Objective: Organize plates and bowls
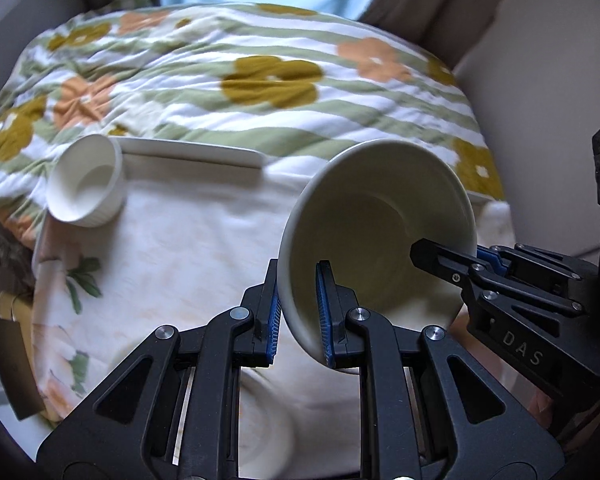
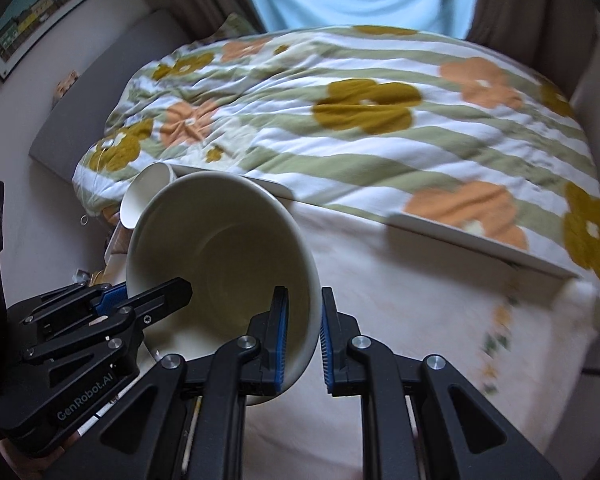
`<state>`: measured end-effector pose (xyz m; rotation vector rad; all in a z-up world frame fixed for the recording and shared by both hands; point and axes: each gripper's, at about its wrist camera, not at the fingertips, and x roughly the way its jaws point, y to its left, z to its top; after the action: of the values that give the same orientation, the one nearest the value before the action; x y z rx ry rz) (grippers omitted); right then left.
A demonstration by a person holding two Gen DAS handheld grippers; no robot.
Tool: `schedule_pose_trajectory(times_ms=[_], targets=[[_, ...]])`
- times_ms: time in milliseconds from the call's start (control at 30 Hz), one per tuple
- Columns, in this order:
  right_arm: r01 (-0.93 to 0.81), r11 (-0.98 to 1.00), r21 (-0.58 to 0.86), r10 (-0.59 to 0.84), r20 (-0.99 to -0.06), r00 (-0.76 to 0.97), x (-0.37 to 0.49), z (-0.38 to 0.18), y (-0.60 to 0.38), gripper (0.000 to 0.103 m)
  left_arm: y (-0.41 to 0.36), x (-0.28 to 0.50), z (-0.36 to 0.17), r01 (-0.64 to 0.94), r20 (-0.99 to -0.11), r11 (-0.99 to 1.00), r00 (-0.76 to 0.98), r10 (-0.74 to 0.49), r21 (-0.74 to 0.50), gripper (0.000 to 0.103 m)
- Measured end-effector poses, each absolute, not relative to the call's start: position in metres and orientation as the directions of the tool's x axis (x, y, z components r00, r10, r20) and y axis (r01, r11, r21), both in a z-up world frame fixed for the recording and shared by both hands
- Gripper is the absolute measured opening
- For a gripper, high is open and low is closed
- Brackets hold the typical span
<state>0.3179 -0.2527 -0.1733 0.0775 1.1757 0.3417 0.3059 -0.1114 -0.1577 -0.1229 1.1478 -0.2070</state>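
A bed is covered by a flowered, striped quilt (image 2: 380, 128) with a pale cloth (image 1: 204, 240) nearer; curtains and a lit window lie at twelve o'clock. The big bowl (image 1: 380, 220) is clamped at its rim by the left gripper (image 1: 298, 312) and right gripper (image 2: 304, 336). A small ribbed bowl (image 1: 86, 184) at ten o'clock is blurred, and the white tray (image 1: 188, 154) is partly hidden

Cream bowl (image 1: 380, 232), white ramekin (image 1: 86, 184), green-striped duvet (image 1: 260, 92) with mustard and peach flowers.
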Motion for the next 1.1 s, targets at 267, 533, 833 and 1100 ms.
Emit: schedule_pose_trajectory(times_ms=[267, 533, 833, 1100], targets=[[-0.091, 0.966, 0.243, 0.26, -0.892, 0.37, 0.248, -0.172, -0.341, 0.013, -0.201, 0.254, -0.159, 0.229, -0.897, 0.953, 0.349, -0.271, -0.199, 0.014], [0.037, 0.967, 0.254, 0.228, -0.916, 0.329, 0.192, -0.197, -0.393, 0.013, -0.264, 0.218, -0.186, 0.339, -0.925, 0.918, 0.237, -0.297, -0.208, 0.014], [0.176, 0.937, 0.302, 0.246, -0.927, 0.283, 0.171, -0.232, -0.41, 0.013, -0.282, 0.225, -0.219, 0.421, -0.956, 0.887, 0.129, -0.262, -0.187, 0.014], [0.252, 0.92, 0.3, 0.235, -0.937, 0.257, 0.17, -0.253, -0.407, 0.013, -0.286, 0.235, -0.245, 0.488, -0.973, 0.859, 0.077, -0.219, -0.154, 0.014]])
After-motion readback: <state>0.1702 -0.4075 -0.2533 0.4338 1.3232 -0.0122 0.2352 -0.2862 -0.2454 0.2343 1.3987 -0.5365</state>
